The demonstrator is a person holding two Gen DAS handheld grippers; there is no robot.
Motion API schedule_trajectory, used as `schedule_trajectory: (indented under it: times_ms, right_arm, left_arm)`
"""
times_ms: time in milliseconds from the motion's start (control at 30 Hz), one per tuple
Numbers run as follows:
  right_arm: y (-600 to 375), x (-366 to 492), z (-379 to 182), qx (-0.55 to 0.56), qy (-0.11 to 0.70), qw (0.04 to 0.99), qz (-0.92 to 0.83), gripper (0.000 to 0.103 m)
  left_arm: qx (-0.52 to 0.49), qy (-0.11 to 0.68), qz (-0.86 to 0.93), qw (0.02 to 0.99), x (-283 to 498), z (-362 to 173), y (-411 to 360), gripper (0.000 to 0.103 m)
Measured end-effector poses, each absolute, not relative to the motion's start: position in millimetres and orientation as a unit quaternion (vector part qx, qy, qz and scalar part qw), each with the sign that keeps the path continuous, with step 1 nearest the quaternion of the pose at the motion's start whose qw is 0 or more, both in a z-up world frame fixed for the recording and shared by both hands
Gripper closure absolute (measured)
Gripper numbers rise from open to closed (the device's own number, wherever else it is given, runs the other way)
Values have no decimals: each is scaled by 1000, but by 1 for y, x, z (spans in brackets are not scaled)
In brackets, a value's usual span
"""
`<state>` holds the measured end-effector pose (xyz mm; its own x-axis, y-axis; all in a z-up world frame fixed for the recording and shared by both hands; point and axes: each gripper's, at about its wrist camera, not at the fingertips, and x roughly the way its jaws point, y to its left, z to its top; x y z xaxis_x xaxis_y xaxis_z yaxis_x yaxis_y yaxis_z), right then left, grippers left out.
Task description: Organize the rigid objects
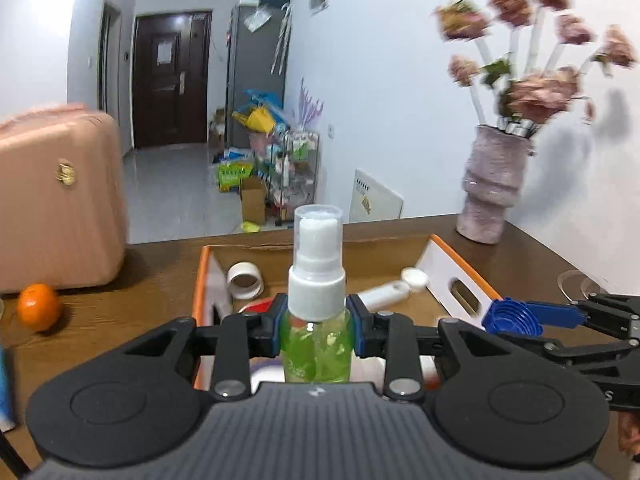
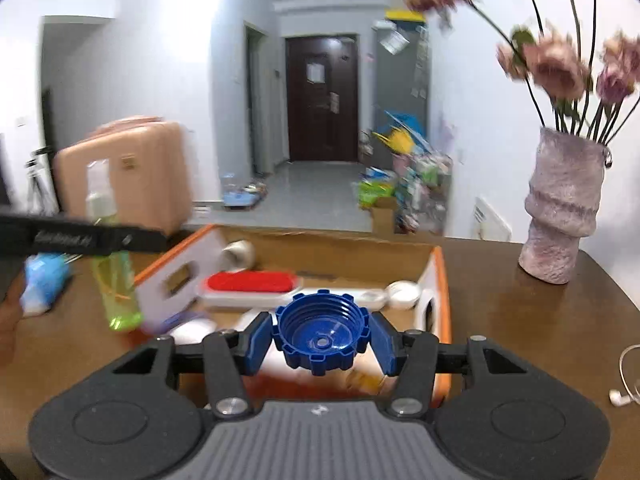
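My left gripper (image 1: 316, 326) is shut on a green spray bottle (image 1: 316, 344) with a white pump and clear cap, held upright above the near edge of an open cardboard box (image 1: 200, 276). The bottle also shows in the right wrist view (image 2: 114, 280). My right gripper (image 2: 320, 338) is shut on a blue ridged screw cap (image 2: 320, 334), held over the box (image 2: 438, 276); it shows in the left wrist view (image 1: 514, 316) at the right. In the box lie a tape roll (image 1: 244, 280), a white tube (image 1: 390, 290) and a red-lidded case (image 2: 250, 282).
A brown table (image 2: 540, 320) bears a pink vase of flowers (image 2: 560, 216) at the back right, an orange (image 1: 39, 307) and a pink suitcase (image 1: 60, 200) at the left. White earphones (image 2: 622, 394) lie at the right edge. A blue-white packet (image 2: 42, 284) lies left.
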<state>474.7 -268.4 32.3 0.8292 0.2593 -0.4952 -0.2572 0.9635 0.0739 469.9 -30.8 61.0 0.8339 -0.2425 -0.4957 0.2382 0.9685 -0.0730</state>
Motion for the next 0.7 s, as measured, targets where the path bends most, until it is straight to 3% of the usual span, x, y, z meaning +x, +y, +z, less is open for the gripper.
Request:
schedule_trajectory:
  times_ms: [333, 433, 500, 567, 700]
  right_arm:
    - [-275, 603, -19, -32, 350, 933, 82, 51]
    - [-270, 609, -22, -41, 355, 930, 90, 45]
    - [-267, 607, -17, -45, 345, 934, 86, 35]
    - [-271, 605, -11, -36, 334, 938, 86, 35]
    - [-280, 589, 7, -17, 313, 945, 90, 35]
  left_arm:
    - [-19, 310, -98, 946, 584, 8, -58, 72]
    - [1, 321, -93, 943, 591, -5, -65, 72]
    - [16, 334, -93, 938, 595, -11, -68, 70]
    - [13, 321, -95, 942, 594, -12, -69, 61]
    - [16, 307, -96, 947, 588, -7, -68, 30]
